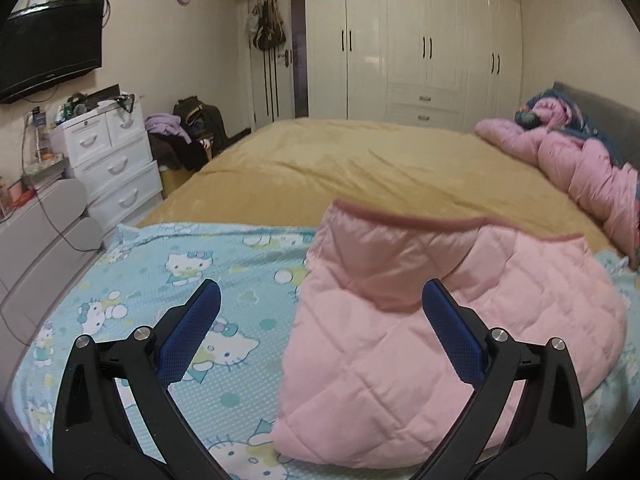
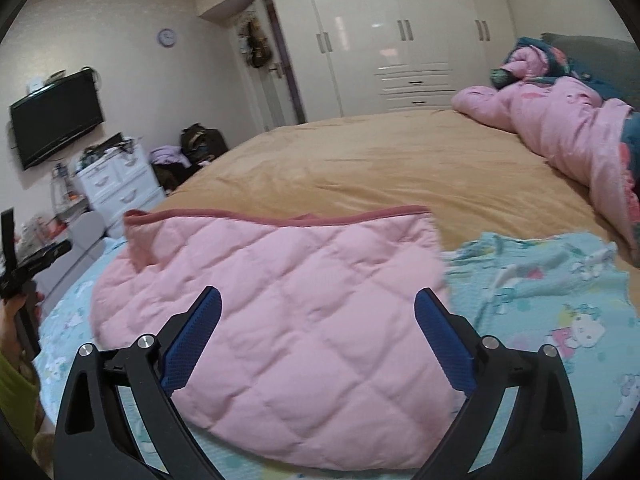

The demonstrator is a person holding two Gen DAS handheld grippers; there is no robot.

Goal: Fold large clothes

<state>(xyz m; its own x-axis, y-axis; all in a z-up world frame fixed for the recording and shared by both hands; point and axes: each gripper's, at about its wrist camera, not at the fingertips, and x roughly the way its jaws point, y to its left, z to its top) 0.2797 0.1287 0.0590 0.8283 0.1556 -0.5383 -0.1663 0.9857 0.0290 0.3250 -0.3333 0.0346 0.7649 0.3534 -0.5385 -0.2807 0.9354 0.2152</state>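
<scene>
A pink quilted garment (image 1: 400, 320) with a darker pink trim lies folded in a bundle on a light blue cartoon-print sheet (image 1: 180, 264) on the bed. It also shows in the right wrist view (image 2: 288, 320). My left gripper (image 1: 322, 294) is open and empty, hovering just above the garment's left part. My right gripper (image 2: 318, 300) is open and empty, hovering over the garment's middle. The other gripper's black frame (image 2: 24, 264) shows at the left edge of the right wrist view.
A tan bedspread (image 1: 360, 160) covers the bed beyond. A pink duvet (image 1: 580, 168) is heaped by the headboard at the right. White drawers (image 1: 112, 160), a wall TV (image 1: 48, 48) and a clothes pile (image 1: 188, 136) stand left. White wardrobes (image 1: 420, 40) line the back.
</scene>
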